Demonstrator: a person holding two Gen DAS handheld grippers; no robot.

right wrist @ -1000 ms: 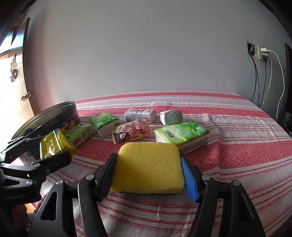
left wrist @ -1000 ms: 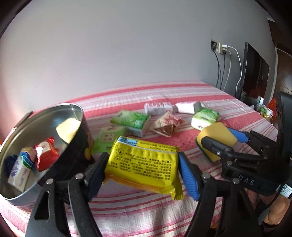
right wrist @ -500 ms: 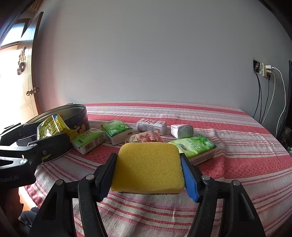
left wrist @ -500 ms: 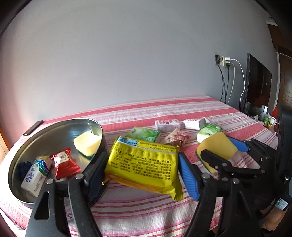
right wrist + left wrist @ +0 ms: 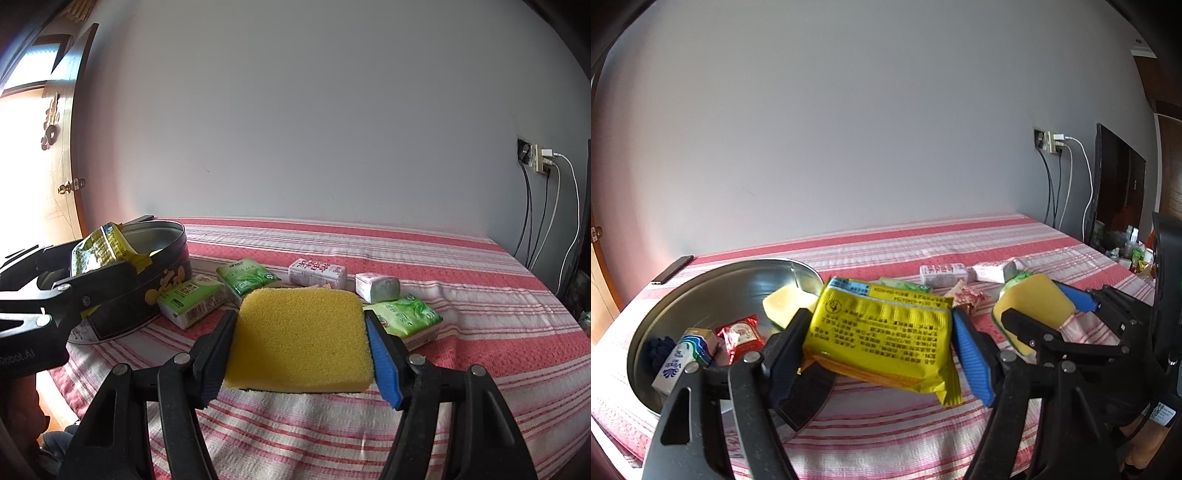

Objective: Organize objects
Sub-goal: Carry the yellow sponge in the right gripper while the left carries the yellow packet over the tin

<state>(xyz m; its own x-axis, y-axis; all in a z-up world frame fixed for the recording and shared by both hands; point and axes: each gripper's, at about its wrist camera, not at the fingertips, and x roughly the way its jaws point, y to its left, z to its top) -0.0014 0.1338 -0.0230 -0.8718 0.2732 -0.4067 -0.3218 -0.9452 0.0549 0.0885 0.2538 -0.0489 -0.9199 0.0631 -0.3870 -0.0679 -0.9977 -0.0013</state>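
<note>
While left gripper (image 5: 879, 343) clamps yellow packet (image 5: 882, 332), right gripper (image 5: 301, 350) clamps sponge (image 5: 299, 339)

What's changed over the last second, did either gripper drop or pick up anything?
Nothing was taken or let go. Both grippers rose: the left gripper, still clamped on the yellow packet, now looks down into the round tin beside it, and the right gripper lifted with the yellow sponge. The tin's contents and the packets on the striped cloth stayed put.

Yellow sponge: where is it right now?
The yellow sponge is clamped in the right gripper, held above the striped bedspread in front of the green tissue packs, right of the round tin.
</note>
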